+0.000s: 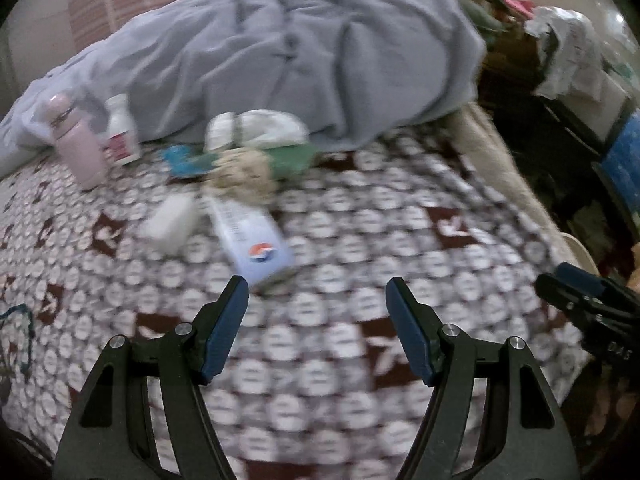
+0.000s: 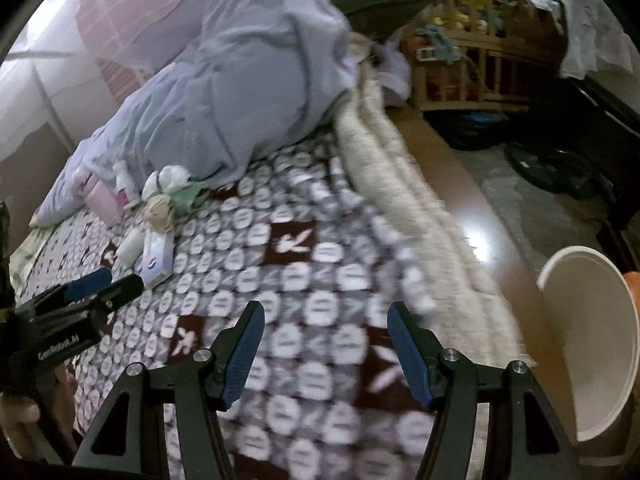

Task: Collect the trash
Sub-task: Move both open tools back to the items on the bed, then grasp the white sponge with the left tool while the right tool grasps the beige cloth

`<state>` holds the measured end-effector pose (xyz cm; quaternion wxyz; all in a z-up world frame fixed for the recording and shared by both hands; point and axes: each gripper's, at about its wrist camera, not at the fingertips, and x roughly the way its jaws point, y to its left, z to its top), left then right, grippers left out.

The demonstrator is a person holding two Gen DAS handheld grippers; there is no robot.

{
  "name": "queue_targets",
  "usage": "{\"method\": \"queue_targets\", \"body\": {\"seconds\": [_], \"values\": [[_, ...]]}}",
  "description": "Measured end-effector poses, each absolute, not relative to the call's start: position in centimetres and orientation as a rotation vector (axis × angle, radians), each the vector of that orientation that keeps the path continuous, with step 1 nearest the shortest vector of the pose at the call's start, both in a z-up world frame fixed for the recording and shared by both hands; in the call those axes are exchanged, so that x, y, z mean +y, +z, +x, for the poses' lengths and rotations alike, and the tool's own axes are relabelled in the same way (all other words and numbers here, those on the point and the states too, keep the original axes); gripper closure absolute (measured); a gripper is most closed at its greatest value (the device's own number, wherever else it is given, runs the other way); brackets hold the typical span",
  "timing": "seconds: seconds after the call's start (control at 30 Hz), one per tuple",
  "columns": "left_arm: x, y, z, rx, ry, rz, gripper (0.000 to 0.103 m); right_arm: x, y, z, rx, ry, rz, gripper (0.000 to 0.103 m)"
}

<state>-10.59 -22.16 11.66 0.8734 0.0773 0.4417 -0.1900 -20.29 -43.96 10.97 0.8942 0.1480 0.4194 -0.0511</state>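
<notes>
A heap of litter lies on the patterned bed cover (image 1: pixel 360 240): a pale box with a red and blue round logo (image 1: pixel 256 240), a small white bottle (image 1: pixel 170 222), a crumpled beige tissue (image 1: pixel 244 176), a blue wrapper (image 1: pixel 186 162), green paper (image 1: pixel 292 160) and a white wad (image 1: pixel 256 128). My left gripper (image 1: pixel 316 284) is open and empty, just short of the box. In the right wrist view the same box (image 2: pixel 158 260) and tissue (image 2: pixel 160 208) lie far left. My right gripper (image 2: pixel 326 312) hangs open over bare cover, with the left gripper (image 2: pixel 120 280) to its left.
A pink flask (image 1: pixel 78 148) and a white pill bottle (image 1: pixel 122 132) stand by a rumpled grey-blue duvet (image 1: pixel 320 48). A cream bin (image 2: pixel 592 340) stands on the floor right of the bed's fleece edge (image 2: pixel 400 200). Cluttered shelves (image 2: pixel 460 60) line the far side.
</notes>
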Motion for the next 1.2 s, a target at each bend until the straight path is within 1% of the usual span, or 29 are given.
{"method": "queue_targets", "body": {"seconds": [0.3,0.57,0.77,1.03,1.07,1.13,1.17,1.2], "values": [[-15.8,10.5,-7.4,0.94,-0.288,0.141,0.033,-39.5,10.2,-16.6,0.909,-0.03,0.264,0.042],[-11.1,10.3,-4.1,0.959,-0.301,0.033,0.033,-34.5,10.1,-11.5,0.917,0.067,0.22,0.042],[-10.0,9.8,-1.5,0.977,-0.321,0.025,0.033,-31.5,10.0,-5.9,0.917,0.133,0.245,0.042],[-10.7,8.4,1.9,0.98,-0.357,0.076,0.033,-28.7,8.8,1.0,0.926,0.17,0.268,0.042],[-10.8,8.2,2.3,0.982,-0.358,0.079,0.033,-28.6,8.5,1.5,0.928,0.178,0.273,0.045],[-10.9,7.7,3.0,0.992,-0.362,0.074,0.033,-28.1,7.8,2.6,0.938,0.195,0.282,0.062],[-10.9,7.4,3.4,0.999,-0.371,0.061,0.033,-28.1,7.6,2.9,0.937,0.203,0.288,0.067],[-10.9,7.1,3.7,1.009,-0.383,0.048,0.034,-28.1,7.6,2.9,0.928,0.207,0.293,0.077]]}}
